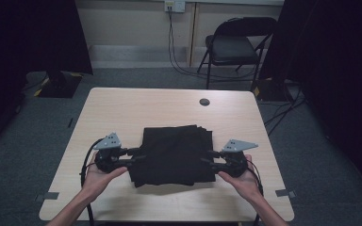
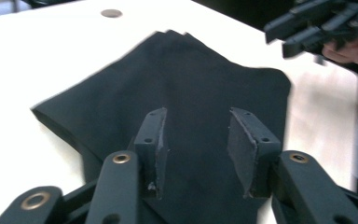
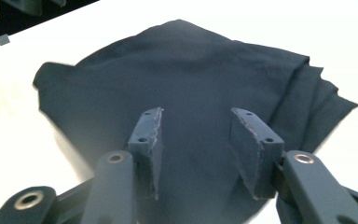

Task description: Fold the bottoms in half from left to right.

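One folded black cloth [image 1: 174, 154] lies flat near the middle of the pale wooden table [image 1: 122, 106], its far edge showing several stacked layers, perhaps four, though the dim light blurs them. Two grippers flank it: the left gripper [image 1: 134, 157] at its left edge and the right gripper [image 1: 208, 159] at its right edge, each with jaws parted over the fabric and nothing pinched between them. Bare tabletop rings the cloth. One small round grommet [image 1: 204, 101] sits toward the far edge. One black folding chair [image 1: 235, 44] stands beyond the table.

Black folded cloth [image 1: 174, 155]; pale wood table [image 1: 136, 103]; black tongs [image 1: 133, 157]
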Available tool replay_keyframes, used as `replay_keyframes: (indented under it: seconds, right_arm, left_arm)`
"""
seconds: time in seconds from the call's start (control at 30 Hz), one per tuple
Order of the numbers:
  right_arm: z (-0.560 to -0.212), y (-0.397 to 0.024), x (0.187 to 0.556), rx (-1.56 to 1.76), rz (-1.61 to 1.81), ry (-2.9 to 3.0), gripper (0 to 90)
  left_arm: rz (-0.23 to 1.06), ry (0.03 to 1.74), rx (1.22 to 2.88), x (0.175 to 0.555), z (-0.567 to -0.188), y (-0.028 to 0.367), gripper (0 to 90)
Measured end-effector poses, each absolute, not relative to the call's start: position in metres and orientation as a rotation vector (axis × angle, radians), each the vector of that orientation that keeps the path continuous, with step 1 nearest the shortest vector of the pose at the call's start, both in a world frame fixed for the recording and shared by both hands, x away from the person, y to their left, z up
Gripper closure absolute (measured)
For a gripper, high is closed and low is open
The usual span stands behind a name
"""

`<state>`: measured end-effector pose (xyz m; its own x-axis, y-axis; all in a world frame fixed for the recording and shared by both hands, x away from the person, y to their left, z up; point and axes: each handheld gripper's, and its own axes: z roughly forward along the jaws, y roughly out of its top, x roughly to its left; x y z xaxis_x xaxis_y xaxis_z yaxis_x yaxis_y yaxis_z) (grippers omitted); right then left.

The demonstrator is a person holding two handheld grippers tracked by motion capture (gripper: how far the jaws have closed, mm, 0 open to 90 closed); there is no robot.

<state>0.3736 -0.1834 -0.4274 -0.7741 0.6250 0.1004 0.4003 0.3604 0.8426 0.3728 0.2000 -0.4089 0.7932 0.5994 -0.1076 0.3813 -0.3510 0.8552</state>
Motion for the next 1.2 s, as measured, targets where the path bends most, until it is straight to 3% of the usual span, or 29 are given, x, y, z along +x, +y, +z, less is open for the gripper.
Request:
replay_keyframes:
  seconds: [0.2,0.33,0.43,0.8,0.9,0.93,1.1,1.2]
  right_arm:
    - [-0.453,-0.142,0.392,0.876,1.319,2.512,63.8]
    - [-0.478,-0.134,0.396,0.889,1.172,2.527,55.7]
    - [-0.488,-0.138,0.397,0.921,1.189,2.513,55.0]
    - [-0.484,-0.147,0.356,0.919,1.158,2.609,55.4]
    - [-0.48,-0.148,0.347,0.9,1.152,2.614,53.0]
    - [-0.478,-0.148,0.349,0.893,1.158,2.608,48.2]
    - [-0.458,-0.148,0.371,0.903,1.199,2.528,45.4]
    - [-0.449,-0.142,0.392,0.879,1.2,2.488,40.2]
  left_arm:
    - [0.18,0.687,2.113,0.387,-0.445,0.159,56.2]
    - [0.145,0.728,2.165,0.389,-0.47,0.148,54.8]
    - [0.152,0.744,2.144,0.386,-0.478,0.147,53.4]
    - [0.039,0.733,2.141,0.342,-0.479,0.142,53.1]
    - [0.037,0.706,2.164,0.344,-0.474,0.14,49.0]
    - [0.04,0.718,2.154,0.348,-0.472,0.14,47.2]
    - [0.117,0.733,2.134,0.367,-0.463,0.132,48.5]
    - [0.1,0.734,2.126,0.381,-0.462,0.125,49.9]
